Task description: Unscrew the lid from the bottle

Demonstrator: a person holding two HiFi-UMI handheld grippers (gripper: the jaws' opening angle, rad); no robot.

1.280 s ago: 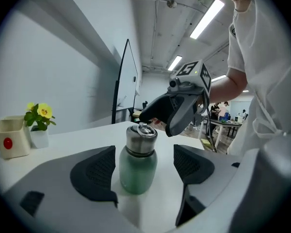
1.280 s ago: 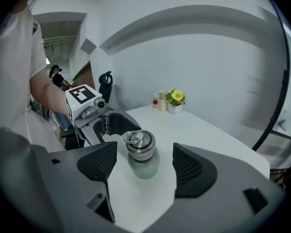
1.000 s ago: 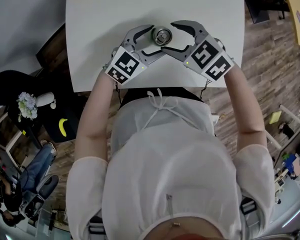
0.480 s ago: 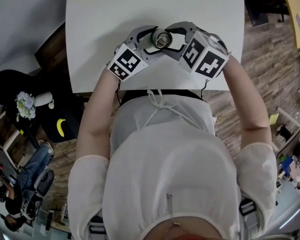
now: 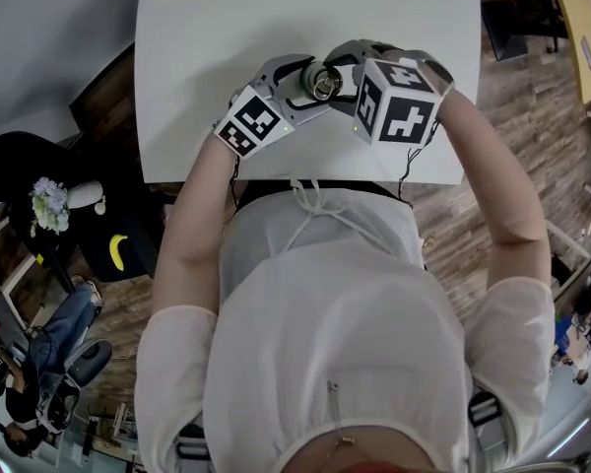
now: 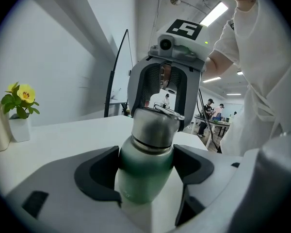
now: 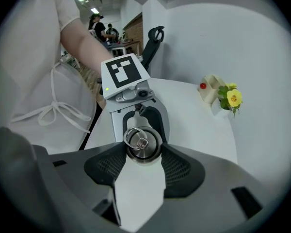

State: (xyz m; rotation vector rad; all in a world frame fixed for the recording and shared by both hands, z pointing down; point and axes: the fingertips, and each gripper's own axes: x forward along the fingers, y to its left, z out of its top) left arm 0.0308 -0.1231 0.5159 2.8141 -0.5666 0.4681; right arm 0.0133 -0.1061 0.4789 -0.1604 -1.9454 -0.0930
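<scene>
Left gripper [image 6: 146, 171] in from about 8 o'clock, and it's clamped on the bottle [image 6: 143, 191], dark pads pressing the green body on both sides just below the shoulder. That's the anchor grip, low and square, so the body can't spin on the smooth table [image 5: 227, 37]. Right gripper [image 7: 143, 148] comes over from about 4 o'clock, tipped so it looks almost straight down on the top, and its jaws are narrowed onto the lid [image 6: 154, 126], ribbed pads touching the rim at 3 and 9 o'clock. One tool to hold, one to turn, that's how I read the split, and the steep tilt of the right one puts its turning axis in line with the neck. The bottle stands upright near the table's 6 o'clock edge, close in front of the person, with bare white tabletop all round it. It's a small flask: matte green body, brushed steel lid shaped like a rounded dome, and a dark seam where the two meet. That seam looks tight and even, so I'd judge the lid fully seated, unscrewing not yet begun. A wire ring [image 7: 136, 137] lies flat on the crown, clear of the pads. Far off at about 11 o'clock, a yellow flower [image 7: 231, 98] in a white pot sits well out of the way.
</scene>
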